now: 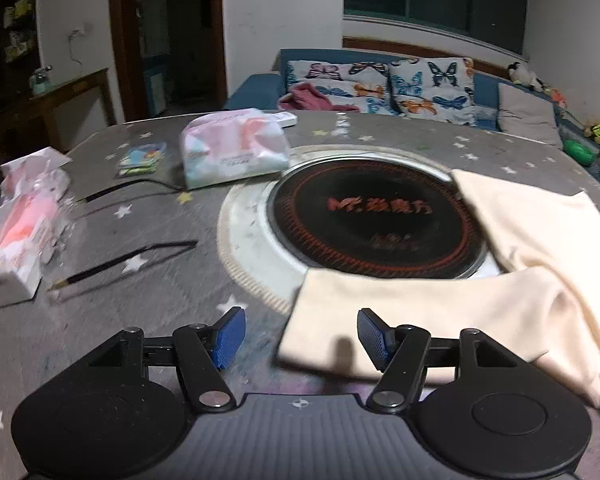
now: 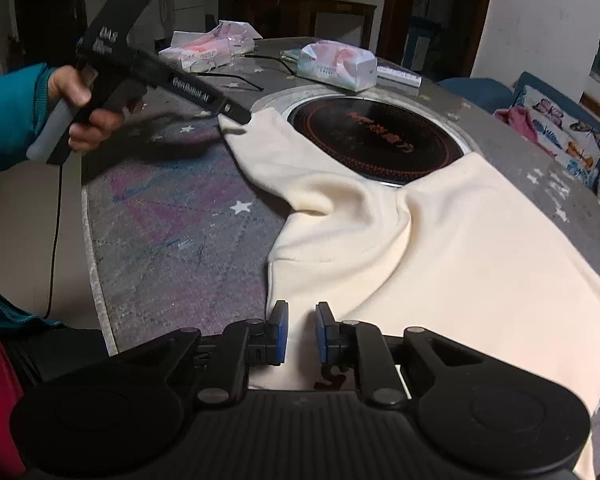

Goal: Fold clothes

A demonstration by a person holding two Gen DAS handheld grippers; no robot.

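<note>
A cream long-sleeved top (image 2: 452, 248) lies spread on the round table, partly over the black hob. One sleeve (image 1: 412, 316) stretches toward the left; its cuff end lies between and just ahead of my left gripper's fingers. My left gripper (image 1: 300, 334) is open wide, empty, low over the cuff. In the right wrist view the left gripper (image 2: 236, 114) shows at the sleeve's cuff (image 2: 236, 126). My right gripper (image 2: 302, 330) is open with a narrow gap, over the top's near hem, holding nothing.
The table has a grey star-patterned cloth (image 1: 160, 280) and a round black hob (image 1: 376, 220) in the middle. Tissue packs (image 1: 232, 148) (image 1: 16, 232) and black cables (image 1: 128, 260) lie at the left and far side. A sofa with butterfly cushions (image 1: 400, 84) stands behind.
</note>
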